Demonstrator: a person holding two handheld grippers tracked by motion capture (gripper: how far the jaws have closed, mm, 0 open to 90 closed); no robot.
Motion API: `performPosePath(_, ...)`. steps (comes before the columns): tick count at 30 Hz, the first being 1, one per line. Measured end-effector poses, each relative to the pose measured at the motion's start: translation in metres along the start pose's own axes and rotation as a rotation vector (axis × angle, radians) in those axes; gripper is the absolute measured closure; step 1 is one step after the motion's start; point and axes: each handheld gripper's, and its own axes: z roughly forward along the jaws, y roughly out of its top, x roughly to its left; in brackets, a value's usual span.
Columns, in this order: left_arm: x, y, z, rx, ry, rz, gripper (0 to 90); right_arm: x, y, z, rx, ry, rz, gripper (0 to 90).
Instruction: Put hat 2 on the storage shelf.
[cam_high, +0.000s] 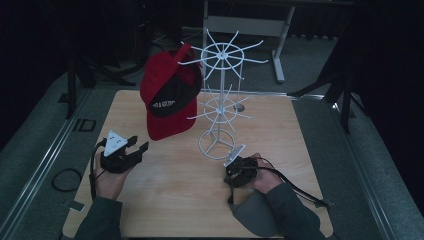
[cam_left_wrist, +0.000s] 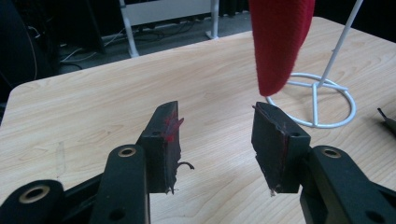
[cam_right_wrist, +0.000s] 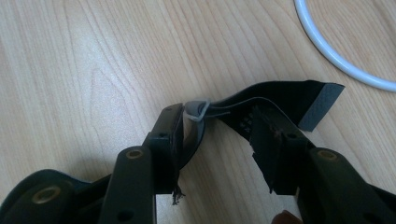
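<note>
- The left gripper (cam_high: 131, 148) sits low over the wooden table (cam_high: 175, 185), held in the person's left hand (cam_high: 107, 177). Its jaws stand wide apart with nothing between them, so it is released.
- In the left gripper view the left gripper (cam_left_wrist: 215, 140) shows red smears on the inner faces of its pads (cam_left_wrist: 169, 140), and bare tabletop (cam_left_wrist: 93, 107) lies between and beyond them.
- The red cap (cam_high: 167, 95) hangs from an upper arm of the white wire rack (cam_high: 220, 95), ahead of the left gripper and slightly to its right, apart from it. In the left gripper view the cap's brim (cam_left_wrist: 280, 42) hangs down above and just beyond the right jaw, not touching it.
- The ring base of the rack (cam_left_wrist: 322, 100) lies on the table beyond the left gripper's right jaw.
- The right gripper (cam_high: 234, 170), in the person's right hand (cam_high: 265, 177), is close to the near edge of the rack's ring base (cam_high: 216, 146).
- In the right gripper view the right gripper (cam_right_wrist: 215, 140) has its jaws parted, and a flat black strap (cam_right_wrist: 280, 100) with a grey loop (cam_right_wrist: 196, 112) at one end lies across the gap. The loop rests against the left jaw's tip; the jaws are not closed on the strap.
- The white ring (cam_right_wrist: 336, 51) curves ahead and to the right of the right gripper, apart from the strap's far end.
</note>
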Motion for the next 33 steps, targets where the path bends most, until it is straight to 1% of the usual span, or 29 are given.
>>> performPosePath(2, 0.0, 0.0, 0.001, 0.002, 0.0, 0.001, 52.3, 0.001, 0.001, -0.002, -0.013, 0.008, 0.003, 53.2)
performPosePath(3, 0.0, 0.0, 0.001, 0.003, 0.0, 0.001, 52.3, 0.001, 0.002, -0.002, -0.01, 0.008, 0.0, 53.5)
performPosePath(5, -0.001, 0.0, 0.001, -0.001, -0.001, 0.002, 52.3, 0.003, 0.004, 0.001, 0.016, 0.008, -0.006, 56.2)
performPosePath(8, -0.001, 0.0, 0.0, -0.002, 0.001, 0.002, 51.8, 0.003, 0.006, 0.006, 0.049, 0.019, -0.024, 66.1)
performPosePath(10, 0.0, 0.0, 0.0, -0.003, 0.002, -0.002, 51.9, 0.003, 0.007, 0.007, 0.051, 0.038, -0.027, 74.0)
performPosePath(13, 0.001, -0.001, -0.001, -0.003, 0.003, -0.003, 51.9, 0.003, 0.006, 0.006, 0.044, 0.04, -0.021, 79.3)
performPosePath(21, 0.002, 0.0, -0.002, -0.005, 0.006, -0.004, 51.9, 0.001, 0.007, -0.004, -0.028, 0.026, 0.002, 80.4)
performPosePath(25, 0.003, 0.0, -0.002, -0.004, 0.008, -0.005, 51.9, -0.001, 0.006, -0.013, -0.065, 0.01, 0.01, 80.4)
performPosePath(26, 0.003, -0.001, -0.002, -0.004, 0.007, -0.006, 51.9, -0.002, 0.006, -0.016, -0.072, 0.004, 0.018, 80.4)
performPosePath(28, 0.002, -0.001, -0.001, -0.004, 0.007, -0.006, 51.9, -0.004, 0.005, -0.021, -0.091, -0.011, 0.023, 80.5)
performPosePath(31, 0.003, -0.001, -0.001, -0.004, 0.006, -0.007, 51.9, -0.009, 0.002, -0.029, -0.131, -0.015, 0.041, 80.8)
performPosePath(33, 0.003, -0.001, -0.001, -0.002, 0.007, -0.007, 51.9, -0.012, -0.001, -0.034, -0.148, -0.024, 0.058, 81.0)
